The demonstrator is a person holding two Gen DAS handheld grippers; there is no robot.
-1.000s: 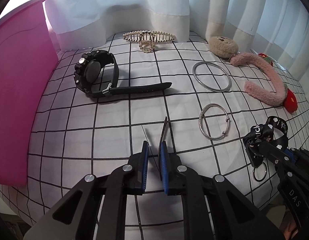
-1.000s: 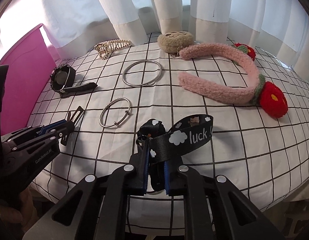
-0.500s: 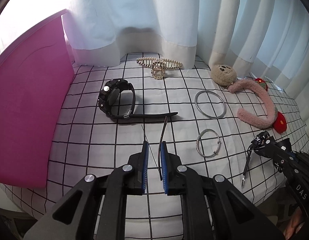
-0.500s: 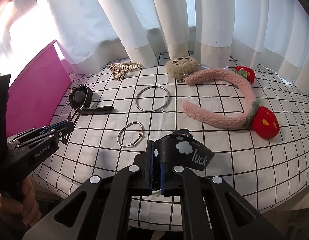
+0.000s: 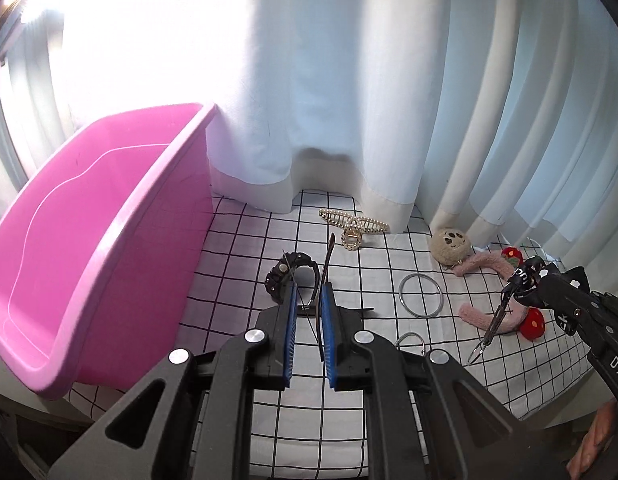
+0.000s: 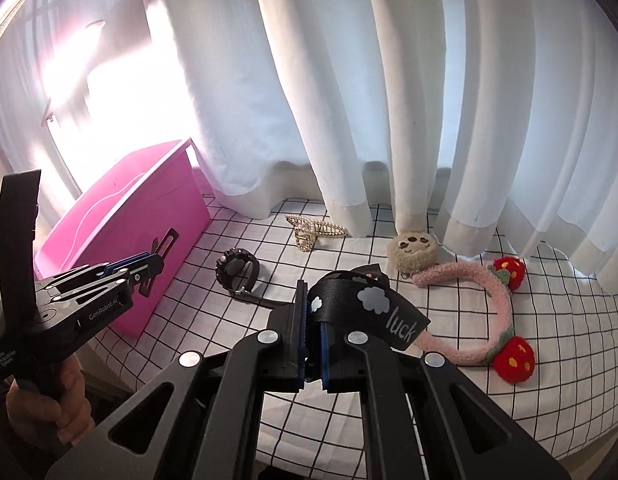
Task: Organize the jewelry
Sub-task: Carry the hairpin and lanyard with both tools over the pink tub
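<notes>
In my right gripper [image 6: 313, 332] I have the black lanyard [image 6: 365, 300] — white clouds and the word "luck" printed on it — pinched between the blue pads at lower centre of the right view, its metal clasp [image 5: 491, 328] dangling at the right of the left view. My left gripper [image 5: 309, 312] is pressed onto a thin dark hair clip [image 5: 327, 268] that stands up past the fingertips. The pink bin [image 5: 89, 248] fills the left of the frame, its rim near the clip and its mouth open. On the grid cloth [image 5: 389, 264] lie a black watch [image 6: 237, 270], a pearl claw clip [image 5: 355, 228], a silver bangle [image 5: 421, 295] and a pink headband [image 6: 489, 312], well apart. Both grippers sit raised above the cloth — the left angled toward the bin.
</notes>
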